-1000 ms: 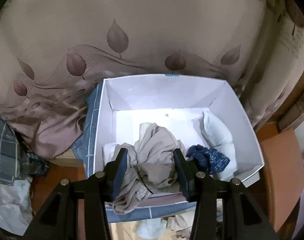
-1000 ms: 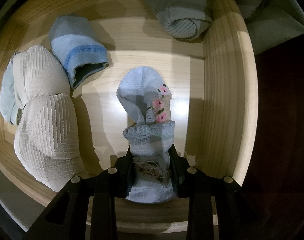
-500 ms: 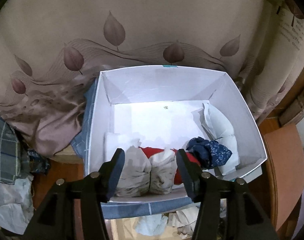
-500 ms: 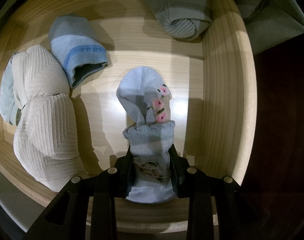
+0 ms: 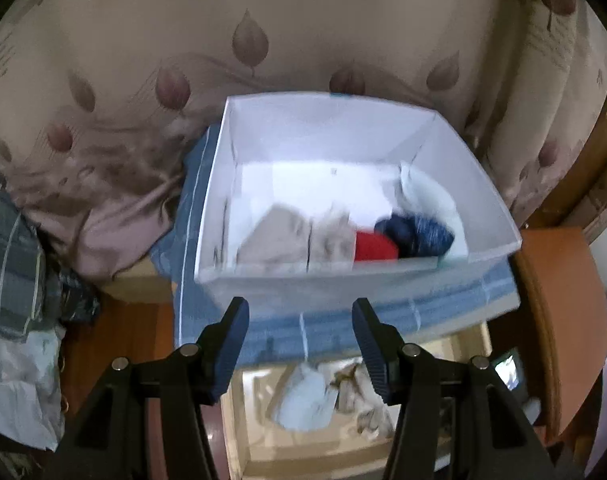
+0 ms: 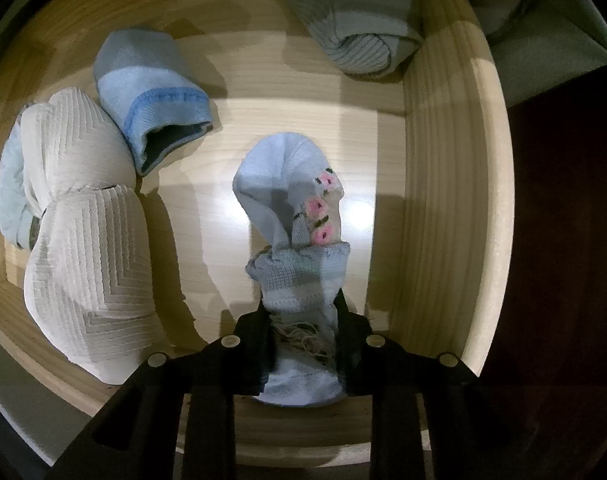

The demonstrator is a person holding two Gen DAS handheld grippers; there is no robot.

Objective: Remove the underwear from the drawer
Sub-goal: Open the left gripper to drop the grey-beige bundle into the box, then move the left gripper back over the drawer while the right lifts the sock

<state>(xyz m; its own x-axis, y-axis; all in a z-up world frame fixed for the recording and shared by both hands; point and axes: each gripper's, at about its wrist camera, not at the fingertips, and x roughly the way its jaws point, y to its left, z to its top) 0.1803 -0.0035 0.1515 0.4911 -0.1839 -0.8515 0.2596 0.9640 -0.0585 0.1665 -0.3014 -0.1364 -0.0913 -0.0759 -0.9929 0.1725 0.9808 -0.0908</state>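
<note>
Since a second ago, my left gripper (image 5: 300, 334) has let the beige garment (image 5: 281, 236) drop into the white box (image 5: 487, 216) and backed away, fingers spread and empty, freeing it for another trip. On my right, the right gripper (image 6: 301, 344) is closing on the light blue floral piece (image 6: 291, 208), inside the wooden drawer (image 6: 443, 200), presumably for lifting out.

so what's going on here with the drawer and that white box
The right gripper is closing on a light blue flowered garment in the wooden drawer, where other folded pieces lie. The left gripper is open and holds nothing, in front of the white box, where beige, red and dark blue clothes lie.
</note>
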